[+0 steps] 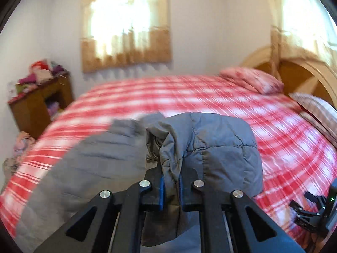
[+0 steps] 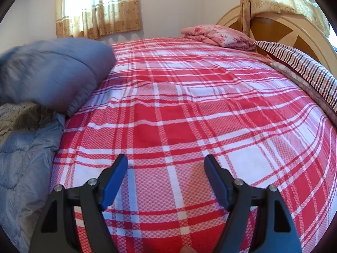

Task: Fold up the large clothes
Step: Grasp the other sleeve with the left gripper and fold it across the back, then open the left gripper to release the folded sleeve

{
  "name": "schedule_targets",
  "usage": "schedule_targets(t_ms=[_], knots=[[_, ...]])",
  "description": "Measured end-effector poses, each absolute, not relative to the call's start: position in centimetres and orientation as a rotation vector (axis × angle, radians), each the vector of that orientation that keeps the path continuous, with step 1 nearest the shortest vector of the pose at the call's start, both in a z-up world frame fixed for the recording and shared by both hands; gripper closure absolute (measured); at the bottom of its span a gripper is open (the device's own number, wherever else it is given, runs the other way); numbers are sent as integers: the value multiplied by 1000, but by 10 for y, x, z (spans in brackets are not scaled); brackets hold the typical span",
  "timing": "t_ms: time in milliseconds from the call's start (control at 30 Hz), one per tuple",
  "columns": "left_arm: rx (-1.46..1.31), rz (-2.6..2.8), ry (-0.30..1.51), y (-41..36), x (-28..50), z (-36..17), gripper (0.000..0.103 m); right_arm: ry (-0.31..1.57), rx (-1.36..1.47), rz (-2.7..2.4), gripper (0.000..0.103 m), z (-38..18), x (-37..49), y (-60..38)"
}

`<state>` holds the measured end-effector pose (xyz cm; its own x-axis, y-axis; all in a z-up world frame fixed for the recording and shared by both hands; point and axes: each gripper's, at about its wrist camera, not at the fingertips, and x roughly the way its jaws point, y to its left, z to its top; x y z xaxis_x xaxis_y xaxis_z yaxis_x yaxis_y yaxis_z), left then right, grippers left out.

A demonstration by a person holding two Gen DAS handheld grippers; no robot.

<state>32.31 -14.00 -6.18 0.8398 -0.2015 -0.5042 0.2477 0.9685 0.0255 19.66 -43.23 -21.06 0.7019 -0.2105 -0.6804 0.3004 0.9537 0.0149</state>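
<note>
Left claw [image 1: 170, 181] clenched on a bunched fold of the grey quilted jacket [image 1: 210, 147], blue pads pinching the cloth between them. In the left wrist view the jacket fills the centre and trails off toward 8 o'clock, draped over the red plaid bedspread [image 1: 284, 147]. Strong blur across the bed there, so the fabric edges are hard to read.

Right claw [image 2: 166, 168] released, jaws well apart, nothing between them; only bedspread [image 2: 189, 105] beneath. From that side the jacket [image 2: 31, 126] sits at 9 o'clock, one puffy part raised toward 10 o'clock, the rest crumpled along the bed edge and hanging toward 7 o'clock.

Beyond, at 1 o'clock in the right wrist view: a folded pink blanket [image 2: 219, 34] and a striped pillow [image 2: 294, 63] against the wooden headboard [image 2: 305, 40]. Curtained window [image 2: 96, 6] at 11 o'clock.

Progress, as judged: early. Jacket is gripped at one spot but is rumpled, not spread flat, and no neat fold shows. Left to do: lay it out smooth, bring sleeves and sides in, fold it over. Right claw has yet to take hold of any cloth.
</note>
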Motion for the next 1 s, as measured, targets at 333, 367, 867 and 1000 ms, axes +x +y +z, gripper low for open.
schedule_targets(t_ms=[333,367,867,1000], knots=[[136,-1,642,-52,360,-122,93,753,113,-288,26,-211,198,-431],[133,3,662,-50,363,-131,93,755,112,-288,25,-212,198,-431],[158,82,713,-29,349,-174,92,790,115,-268,19,-214,203,-432],[155,101,716,-23,341,-168,77,817,145,-182,17,-205,206,-436]])
